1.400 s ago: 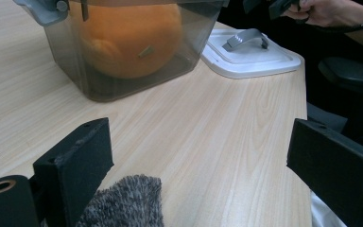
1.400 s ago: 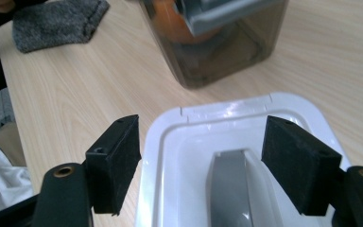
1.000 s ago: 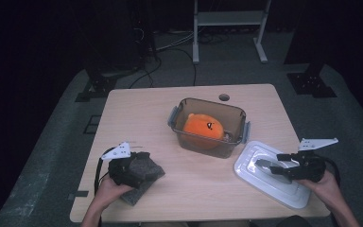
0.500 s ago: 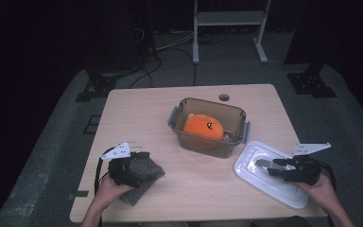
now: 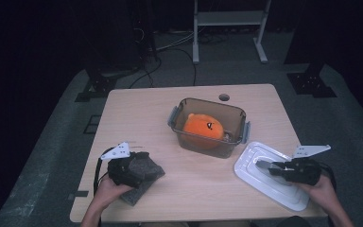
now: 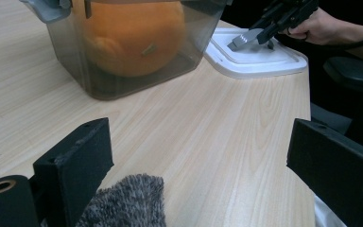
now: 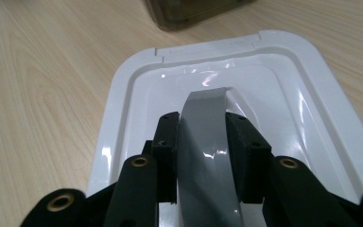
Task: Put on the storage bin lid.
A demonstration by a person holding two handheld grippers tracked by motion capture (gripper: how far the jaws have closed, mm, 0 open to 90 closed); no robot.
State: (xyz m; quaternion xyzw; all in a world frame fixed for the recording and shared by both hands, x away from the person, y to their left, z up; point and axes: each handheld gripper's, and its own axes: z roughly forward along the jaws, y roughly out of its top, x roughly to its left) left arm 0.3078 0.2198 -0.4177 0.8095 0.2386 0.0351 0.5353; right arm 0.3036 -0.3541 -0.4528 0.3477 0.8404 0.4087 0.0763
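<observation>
The counter (image 5: 189,189) has a wide bare strip between the grey cloth (image 5: 144,177) at the left and the white lid (image 5: 264,182) at the right; a hand can pass there freely. Behind this strip the brown container (image 5: 208,127) stands in the way. Left and right of the container, the counter is open up to its far edge.

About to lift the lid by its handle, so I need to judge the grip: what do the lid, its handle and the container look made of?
Lid: glossy white, probably hard plastic; it throws sharp highlights. Handle: smooth grey, likely plastic, with a softer sheen; the right gripper is closed on it. Container: smoky see-through plastic; the orange toy shows through its wall.
</observation>
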